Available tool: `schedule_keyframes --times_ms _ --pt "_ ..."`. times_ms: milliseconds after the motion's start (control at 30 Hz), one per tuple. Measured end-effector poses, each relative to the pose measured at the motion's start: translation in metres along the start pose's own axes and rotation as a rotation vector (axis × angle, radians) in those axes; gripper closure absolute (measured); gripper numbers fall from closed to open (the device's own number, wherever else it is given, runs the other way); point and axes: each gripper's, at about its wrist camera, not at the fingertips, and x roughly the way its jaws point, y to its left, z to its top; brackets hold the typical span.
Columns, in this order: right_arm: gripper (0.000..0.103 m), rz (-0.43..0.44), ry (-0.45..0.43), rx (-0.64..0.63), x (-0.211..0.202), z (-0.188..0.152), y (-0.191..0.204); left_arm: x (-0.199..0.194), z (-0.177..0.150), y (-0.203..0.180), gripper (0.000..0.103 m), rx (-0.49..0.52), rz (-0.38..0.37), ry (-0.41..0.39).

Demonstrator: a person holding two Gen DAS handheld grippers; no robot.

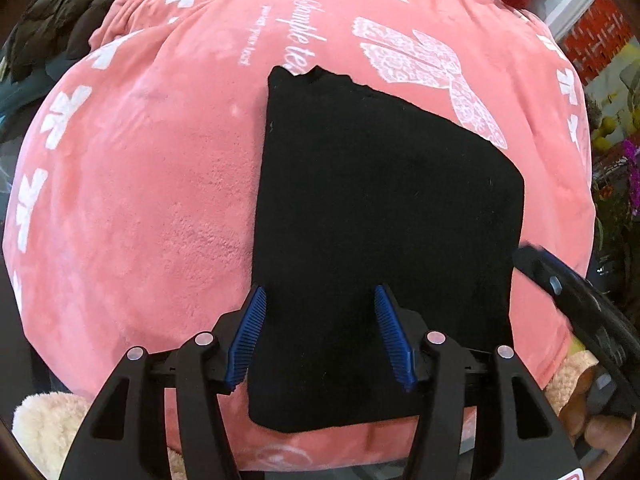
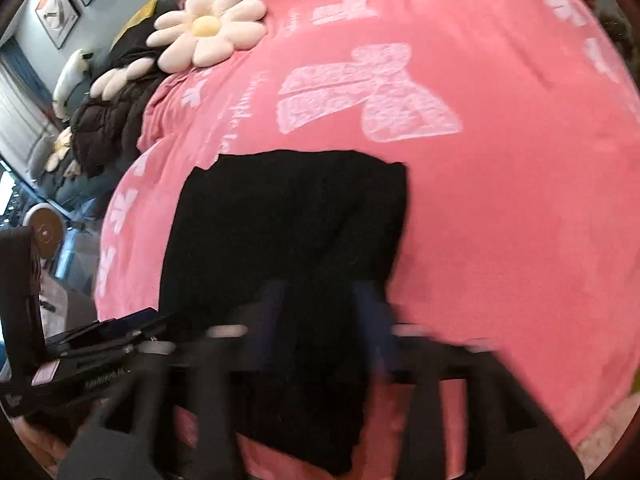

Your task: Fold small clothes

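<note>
One black garment [image 1: 384, 220] lies folded into a compact block on a pink blanket [image 1: 140, 200] printed with white butterflies and script. The left gripper [image 1: 320, 336] hovers over the near end of the garment, its blue-padded fingers [image 1: 250, 336] spread apart and grasping nothing. The right gripper [image 2: 320, 320] is heavily blurred in its own view; its fingers appear parted above the same garment's near edge, holding nothing. In the left wrist view the right gripper shows as a dark shape at the garment's right side. A flower-shaped cushion [image 2: 208, 28] and a dark quilted item [image 2: 112, 120] sit at the blanket's far side.
</note>
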Motion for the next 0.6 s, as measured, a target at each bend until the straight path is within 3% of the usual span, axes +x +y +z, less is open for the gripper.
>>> schedule_keyframes --times_ms 100,133,233,400,433,533,600 --pt "0.031 0.033 0.105 -0.01 0.026 -0.017 -0.007 0.004 -0.004 0.004 0.049 -0.03 -0.004 0.014" --pt "0.047 0.073 0.14 0.012 0.036 -0.021 -0.009 0.004 -0.005 0.004 0.049 -0.033 -0.004 0.014" --pt "0.08 0.165 0.17 0.084 0.05 -0.026 -0.015 0.004 -0.01 0.003 0.047 -0.022 0.008 0.016" --pt "0.086 0.119 0.117 -0.071 0.009 -0.002 0.0 0.007 -0.016 0.003 0.042 -0.008 0.019 0.038" --pt "0.086 0.106 0.123 -0.098 0.007 0.0 0.0 0.008 -0.018 0.002 0.037 -0.005 0.013 0.038" --pt "0.081 0.067 0.231 -0.121 0.039 -0.011 -0.009 0.015 -0.021 -0.003 0.036 0.009 0.023 0.045" --pt "0.074 0.065 0.205 -0.114 0.043 -0.016 -0.011 0.022 -0.023 -0.006 0.036 0.005 0.023 0.058"
